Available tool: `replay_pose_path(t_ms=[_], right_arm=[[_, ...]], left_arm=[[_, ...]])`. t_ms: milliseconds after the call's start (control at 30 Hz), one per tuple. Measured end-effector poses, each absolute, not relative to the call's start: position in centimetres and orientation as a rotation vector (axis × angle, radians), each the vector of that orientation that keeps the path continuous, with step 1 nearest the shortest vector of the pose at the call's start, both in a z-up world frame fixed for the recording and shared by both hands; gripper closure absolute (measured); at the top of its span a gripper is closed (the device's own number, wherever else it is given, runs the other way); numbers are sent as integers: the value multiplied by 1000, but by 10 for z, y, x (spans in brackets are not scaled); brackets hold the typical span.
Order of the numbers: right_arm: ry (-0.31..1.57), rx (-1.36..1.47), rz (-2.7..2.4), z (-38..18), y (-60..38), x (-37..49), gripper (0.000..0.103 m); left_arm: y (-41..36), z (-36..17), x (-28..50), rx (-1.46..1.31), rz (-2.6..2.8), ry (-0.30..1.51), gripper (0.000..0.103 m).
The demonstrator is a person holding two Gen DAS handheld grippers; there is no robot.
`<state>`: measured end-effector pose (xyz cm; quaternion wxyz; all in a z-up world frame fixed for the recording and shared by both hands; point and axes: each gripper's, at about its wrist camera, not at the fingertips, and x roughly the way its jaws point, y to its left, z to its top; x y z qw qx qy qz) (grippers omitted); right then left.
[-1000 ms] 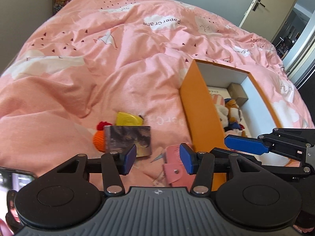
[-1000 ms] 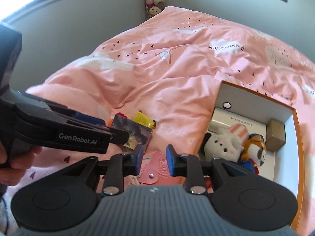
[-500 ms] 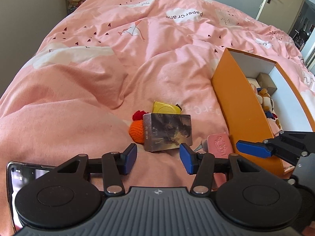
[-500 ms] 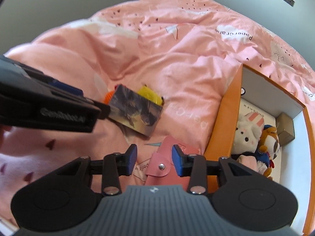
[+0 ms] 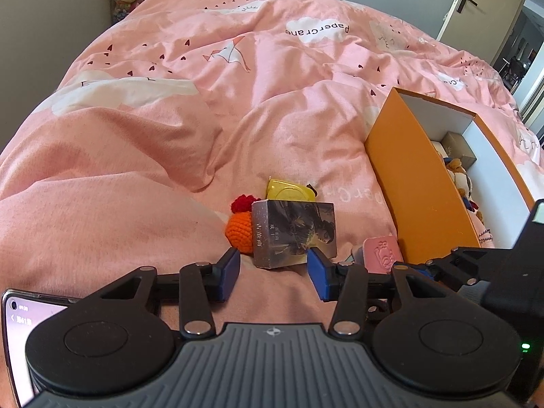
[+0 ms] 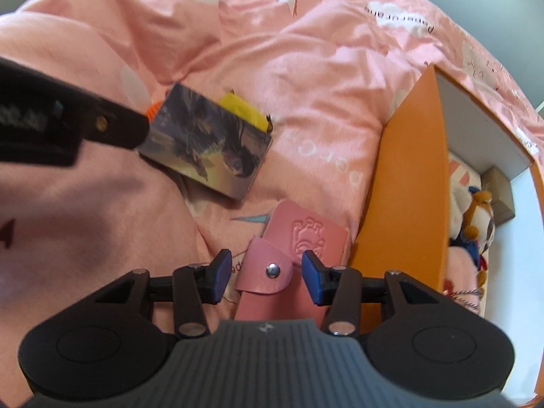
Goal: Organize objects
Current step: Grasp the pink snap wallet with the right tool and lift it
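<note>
Your left gripper (image 5: 273, 273) is wide open w/ nothing in it; the printed box (image 5: 294, 233) sits just ahead, between the blue pads (image 5: 229, 273), its near edge abt level w/ the tips, can't tell if touching. Box has small vertical script on its end face, too small to read. Behind it, touching or nearly so: orange crochet ball (image 5: 239, 233) ahead-left w/ a red tuft on top, yellow packet (image 5: 289, 190) straight beyond. Ahead-right of that gripper the pink wallet (image 5: 380, 250) lies close against the orange box (image 5: 418, 183) wall, so little room on that side; to the left the pink duvet (image 5: 170, 136) is open, w/ a raised fold further ahead-left. Your right gripper (image 6: 261, 272) is also open, empty, hovering over the wallet (image 6: 289, 258): its snap flap lies between the pads, pads don't look to be touching it. Orange box wall (image 6: 404, 183) stands right beside the right-hand pad, tight there; left-hand side is free duvet. Wallet shows an embossed figure, no legible text. Inside the box: plush toys (image 6: 476, 210) and a small brown carton (image 6: 501, 190) at the far end. Duvet print reads "PaperCrane" (image 5: 318, 30), upside down to you. Phone (image 5: 20, 333) lies at your left gripper's near-left, screen lit, text unreadable. The left gripper's body, seen ahead-left from the right cam, has blurred white lettering, not legible.
</note>
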<state>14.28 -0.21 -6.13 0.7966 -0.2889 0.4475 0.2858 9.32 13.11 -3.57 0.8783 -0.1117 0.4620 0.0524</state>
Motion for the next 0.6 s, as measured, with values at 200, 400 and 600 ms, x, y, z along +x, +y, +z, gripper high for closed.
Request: replay_pose_path(t_ms=[200,400,600], right_arm=[[967,-662,580,-79,4,145,51],[964,-689,558,-87,6,146,54],[959,-643,585,-73,-2,146,66]], left_arm=[[131,-38,93,-220,100,963,48],[132,-38,94,-212,97,971,49],[130,-38,94,-200,104,979,49]])
